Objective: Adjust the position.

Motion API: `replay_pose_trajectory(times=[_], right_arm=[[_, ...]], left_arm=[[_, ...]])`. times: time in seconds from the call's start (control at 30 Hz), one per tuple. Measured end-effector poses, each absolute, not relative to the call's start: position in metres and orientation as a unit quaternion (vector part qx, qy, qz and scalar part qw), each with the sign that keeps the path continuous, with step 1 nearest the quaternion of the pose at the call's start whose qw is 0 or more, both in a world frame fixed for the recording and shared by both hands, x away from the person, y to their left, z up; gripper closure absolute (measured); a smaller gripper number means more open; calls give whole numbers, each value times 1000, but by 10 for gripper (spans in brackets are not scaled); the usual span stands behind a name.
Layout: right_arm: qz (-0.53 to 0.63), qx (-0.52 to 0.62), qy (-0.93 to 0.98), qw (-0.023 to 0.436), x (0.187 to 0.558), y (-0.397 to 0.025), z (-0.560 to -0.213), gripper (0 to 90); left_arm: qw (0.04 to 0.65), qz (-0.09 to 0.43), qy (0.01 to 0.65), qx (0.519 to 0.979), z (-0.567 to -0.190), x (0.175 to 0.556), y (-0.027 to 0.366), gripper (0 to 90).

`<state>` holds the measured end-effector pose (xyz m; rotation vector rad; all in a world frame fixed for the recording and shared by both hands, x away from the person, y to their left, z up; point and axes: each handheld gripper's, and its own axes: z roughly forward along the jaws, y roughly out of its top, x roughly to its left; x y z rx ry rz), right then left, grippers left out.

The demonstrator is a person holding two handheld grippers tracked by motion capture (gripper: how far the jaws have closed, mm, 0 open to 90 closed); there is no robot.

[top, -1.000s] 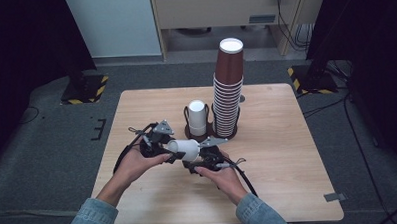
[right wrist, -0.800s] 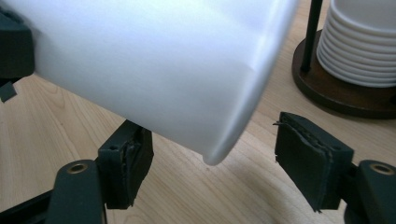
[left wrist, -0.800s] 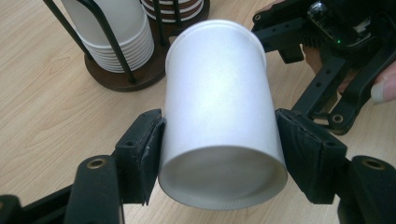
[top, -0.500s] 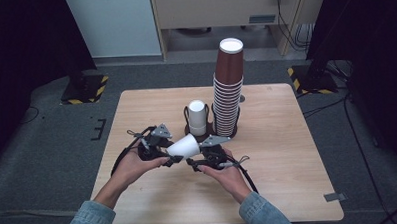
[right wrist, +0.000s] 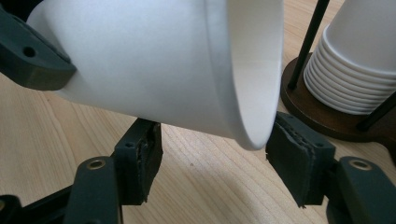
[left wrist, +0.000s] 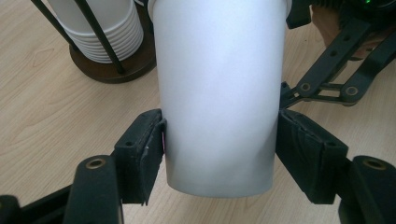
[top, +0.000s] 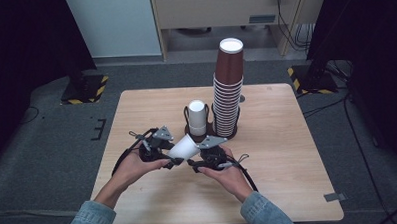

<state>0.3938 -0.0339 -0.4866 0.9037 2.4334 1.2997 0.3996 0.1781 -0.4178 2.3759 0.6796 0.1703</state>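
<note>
A white paper cup (top: 184, 147) hangs tilted just above the table between both hands. My left gripper (top: 172, 158) is shut on it near its base. In the left gripper view both pads press the cup's (left wrist: 219, 93) sides, with the gripper (left wrist: 219, 156) low on the cup wall. My right gripper (top: 194, 164) is open at the cup's mouth end. In the right gripper view its jaws (right wrist: 215, 161) stand apart under the rim of the cup (right wrist: 154, 70), and the right pad (right wrist: 294, 156) is close to the rim.
A short stack of white cups (top: 197, 117) stands in a dark wire holder just behind the hands. A tall stack of brown cups (top: 229, 91) rises beside it. The wooden table (top: 288, 164) has bare room to the right and front.
The held cup has tipped slightly, its mouth end a little higher toward the right gripper. Both hands have barely shifted.
</note>
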Motion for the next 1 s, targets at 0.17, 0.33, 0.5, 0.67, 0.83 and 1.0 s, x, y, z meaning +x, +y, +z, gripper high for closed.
replay_pose_trajectory(times=[0.17, 0.33, 0.5, 0.67, 0.83, 1.0], right_arm=[[446, 304, 833, 119, 392, -33, -486, 384], [448, 298, 834, 123, 392, -33, -484, 395], [448, 303, 832, 125, 393, -36, -483, 376], [443, 320, 827, 129, 398, -41, -483, 351], [434, 348, 819, 139, 408, -50, -484, 347], [435, 355, 815, 142, 410, -53, -482, 342]], left_arm=[[322, 60, 261, 908, -424, 401, 176, 300], [327, 64, 263, 906, -429, 401, 174, 297], [334, 73, 268, 901, -431, 400, 176, 308], [345, 75, 274, 894, -434, 399, 180, 309], [372, 80, 274, 883, -437, 394, 182, 307], [387, 81, 272, 877, -442, 392, 182, 307]])
